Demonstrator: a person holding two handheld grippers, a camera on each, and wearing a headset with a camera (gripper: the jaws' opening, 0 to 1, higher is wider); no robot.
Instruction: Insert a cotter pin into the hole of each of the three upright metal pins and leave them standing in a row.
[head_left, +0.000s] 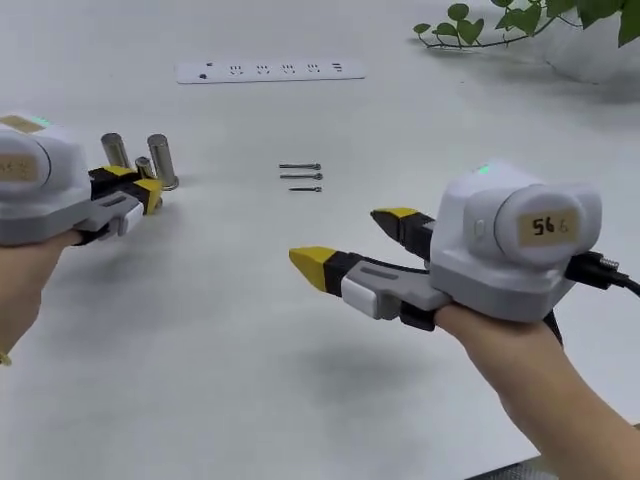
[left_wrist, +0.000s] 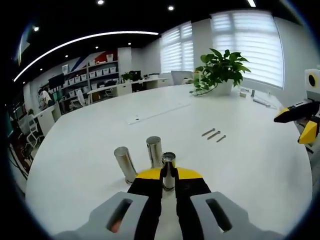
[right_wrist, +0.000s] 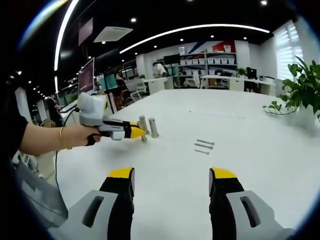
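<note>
Three cotters (head_left: 300, 175) are lying loose and side by side on the worktop (head_left: 200, 340), a little nearer than the power strip (head_left: 270, 70) and toward its right half, so no insertion is showing as done. Three pins (head_left: 160, 160) are standing upright nearer than the strip's left end, bunched close rather than lined up. The left claw (left_wrist: 168, 176) is gripping the nearest pin (left_wrist: 168, 167) in a narrow pinch, with the pin's top standing clear above the jaws. Whether its hole is facing the cotters is too small to tell. The right claw (right_wrist: 172, 175) is hanging wide open and empty, well nearer than the strip and off toward its right end, short of the cotters.

I am judging the task as barely begun. One pin is being steadied, all three cotters are waiting to be picked up, and the row is needing tidying afterwards.

Room is looking generous. Bare worktop is stretching between the pins and the cotters, and between the cotters and the right claw, so nothing is blocking a straight reach. The other two pins are standing just beside the gripped one, so a sideways swing of the left claw is risking a knock. A plant (head_left: 500, 20) is sitting far beyond the strip's right end, well out of the way. The worktop's near edge is showing by the person's right forearm.
</note>
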